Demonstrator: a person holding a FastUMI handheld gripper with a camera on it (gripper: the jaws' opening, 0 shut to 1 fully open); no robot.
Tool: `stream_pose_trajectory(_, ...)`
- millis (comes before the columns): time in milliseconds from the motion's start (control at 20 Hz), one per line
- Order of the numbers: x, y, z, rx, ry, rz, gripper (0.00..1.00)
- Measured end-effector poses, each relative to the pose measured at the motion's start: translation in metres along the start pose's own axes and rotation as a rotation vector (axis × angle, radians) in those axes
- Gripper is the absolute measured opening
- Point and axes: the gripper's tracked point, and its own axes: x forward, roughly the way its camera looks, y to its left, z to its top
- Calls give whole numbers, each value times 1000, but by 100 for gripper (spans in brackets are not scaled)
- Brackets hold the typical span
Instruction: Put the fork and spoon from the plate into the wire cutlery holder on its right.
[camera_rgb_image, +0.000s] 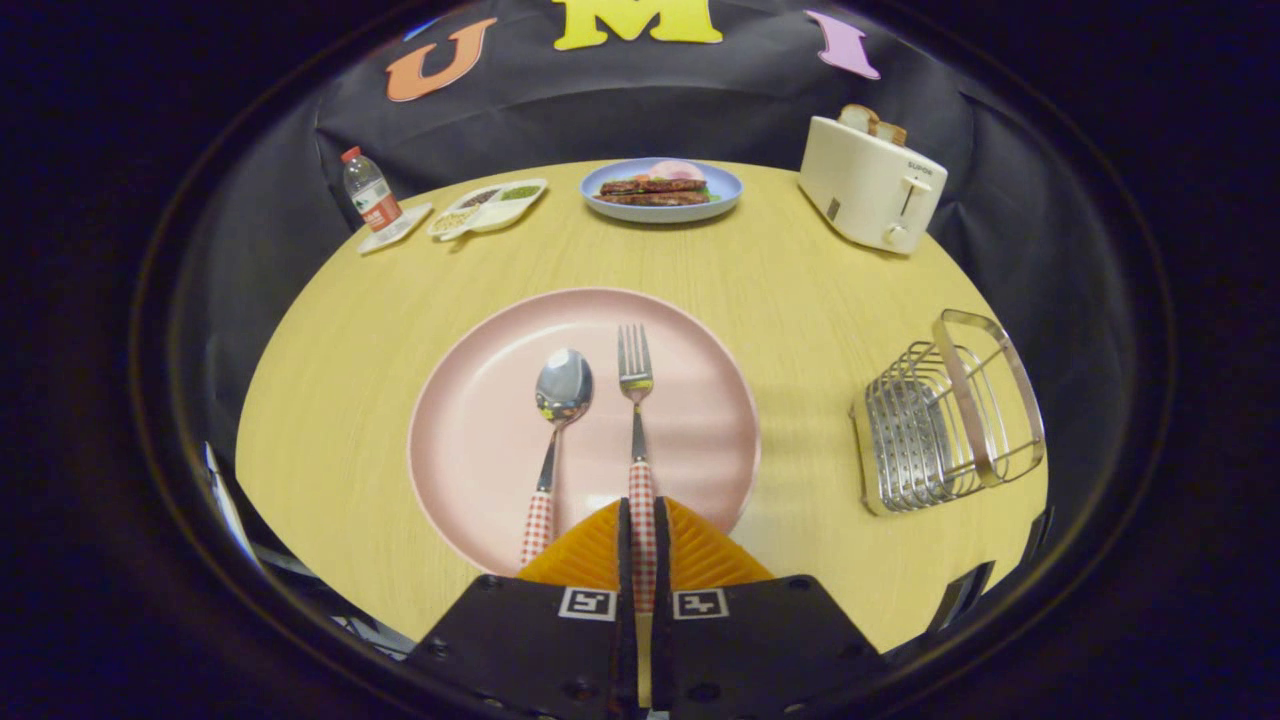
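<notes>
On the pink plate near the tabletop's front edge, the spoon lies left of the fork, both light, stiff, with slick metal stems, so the checked handles look the surest hold. The gripper is closed to a narrow gap on the fork's handle, both fingers apparently pressing it. The wire cutlery holder stands by the right edge.

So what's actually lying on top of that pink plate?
On the pink plate lie a spoon and a fork, side by side. The gripper is closed on the fork's checked handle, and its fingers cover the plate's near edge.
</notes>
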Motion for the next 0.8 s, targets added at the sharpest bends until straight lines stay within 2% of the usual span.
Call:
stream_pose_trajectory(50, -7, 1, 4, 3, -3, 5, 6)
stream_pose_trajectory(100, -12, -2, 7, 10, 2, 6, 1)
stream_pose_trajectory(300, -42, -8, 20, 60, 28, 46, 1)
stream_pose_trajectory(450, -82, -21, 31, 86, 74, 89, 0)
stream_pose_trajectory(550, -113, -42, 38, 91, 110, 98, 1)
stream_pose_trajectory(800, -169, -120, 50, 83, 190, 39, 0)
